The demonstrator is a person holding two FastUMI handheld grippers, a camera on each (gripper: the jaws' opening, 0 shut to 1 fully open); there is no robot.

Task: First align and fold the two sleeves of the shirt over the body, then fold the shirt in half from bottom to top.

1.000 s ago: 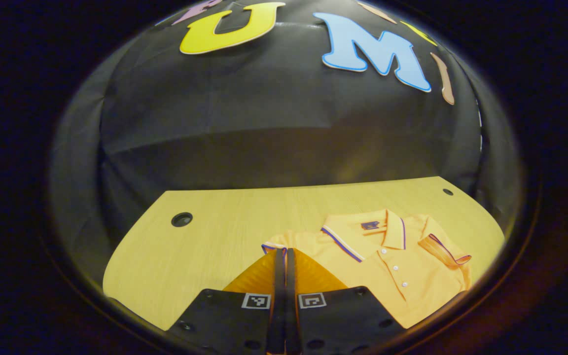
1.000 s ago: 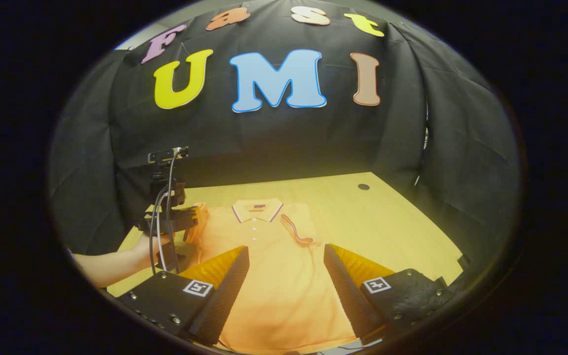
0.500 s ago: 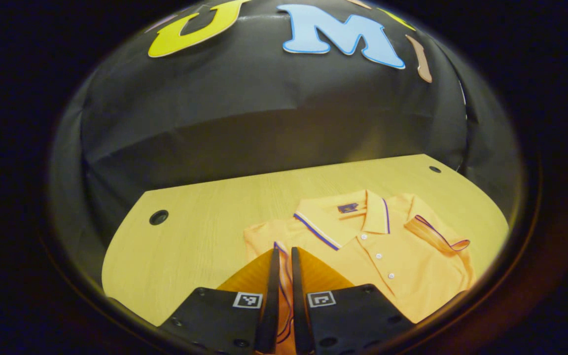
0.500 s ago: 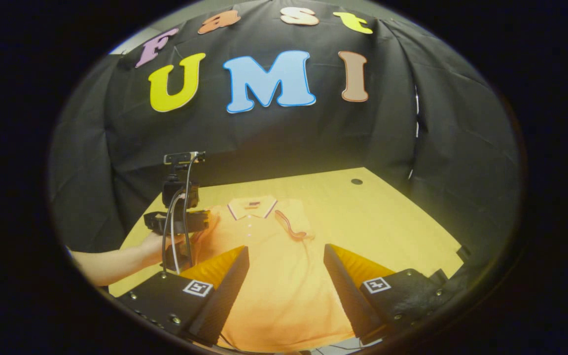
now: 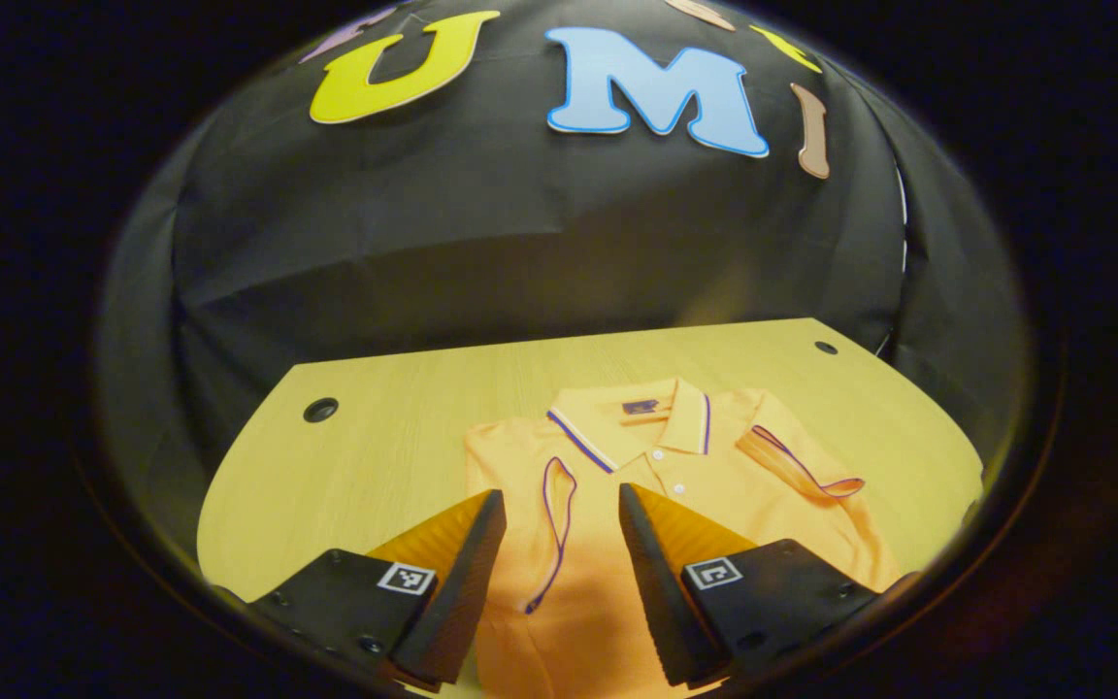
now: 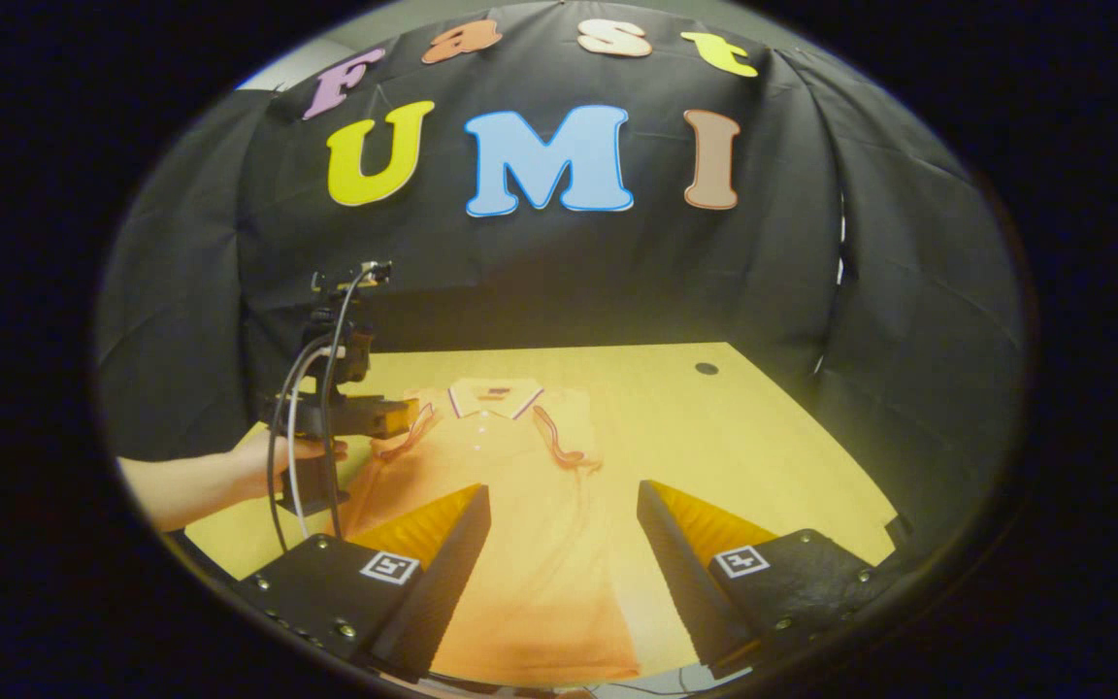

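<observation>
Fingers [image 5: 467,573] of the left gripper [image 5: 554,582] spread apart, gripping nothing, hovering just above the orange polo shirt [image 5: 675,485] on the wooden table [image 5: 384,437]. Shirt lying flat, front up, long axis running from the hem near the grippers to the collar [image 5: 632,427] pointing at the black wall. Both sleeves folded over the body: left sleeve [image 5: 544,529] between the open fingers, right sleeve [image 5: 797,461] slanted beside the button placket. Small dark label inside the collar, too small to read. Right gripper [image 6: 564,573] also wide open over the hem, touching nothing. Hand [image 6: 273,456] with bare forearm holding the left gripper level from the left side, cables hanging from it.
</observation>
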